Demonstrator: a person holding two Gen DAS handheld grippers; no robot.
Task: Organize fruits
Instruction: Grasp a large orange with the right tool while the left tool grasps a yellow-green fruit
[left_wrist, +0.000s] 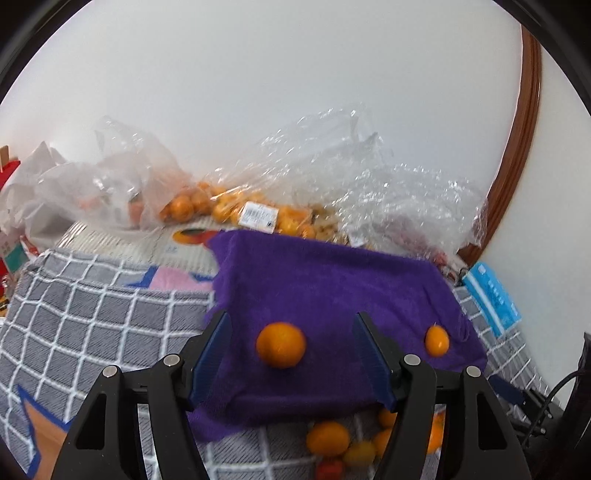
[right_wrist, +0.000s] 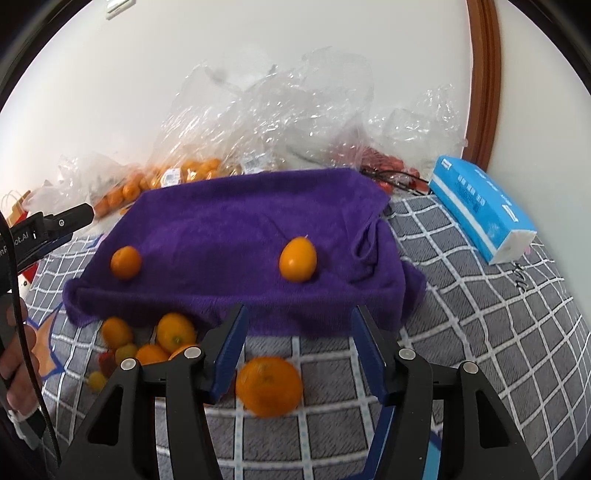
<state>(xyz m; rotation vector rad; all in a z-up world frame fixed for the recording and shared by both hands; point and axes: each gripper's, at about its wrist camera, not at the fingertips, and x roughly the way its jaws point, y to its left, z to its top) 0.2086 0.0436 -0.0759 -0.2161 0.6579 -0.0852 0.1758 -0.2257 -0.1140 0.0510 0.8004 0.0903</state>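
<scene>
A purple towel (left_wrist: 332, 280) (right_wrist: 240, 218) lies on a grey checked cloth (right_wrist: 480, 332). On it rest a round orange (left_wrist: 281, 345) (right_wrist: 126, 262) and a smaller oval one (left_wrist: 437, 340) (right_wrist: 297, 264). My left gripper (left_wrist: 291, 315) is open above the towel. The round orange sits between its blue pads, touching neither. My right gripper (right_wrist: 299, 310) is open over the cloth in front of the towel. A large orange (right_wrist: 269, 386) lies on the cloth between its fingers, close to the left pad and clear of the right one. A heap of mixed fruit (right_wrist: 162, 341) (left_wrist: 332, 439) lies at the towel's front edge.
Crumpled clear plastic bags (right_wrist: 266, 110), some holding oranges (left_wrist: 192, 206), line the white wall at the back. A blue tissue pack (right_wrist: 484, 214) lies on the right. A wooden frame (right_wrist: 484, 74) stands behind it. A hand (right_wrist: 14, 332) and the left gripper's body (right_wrist: 55, 221) show at the left edge.
</scene>
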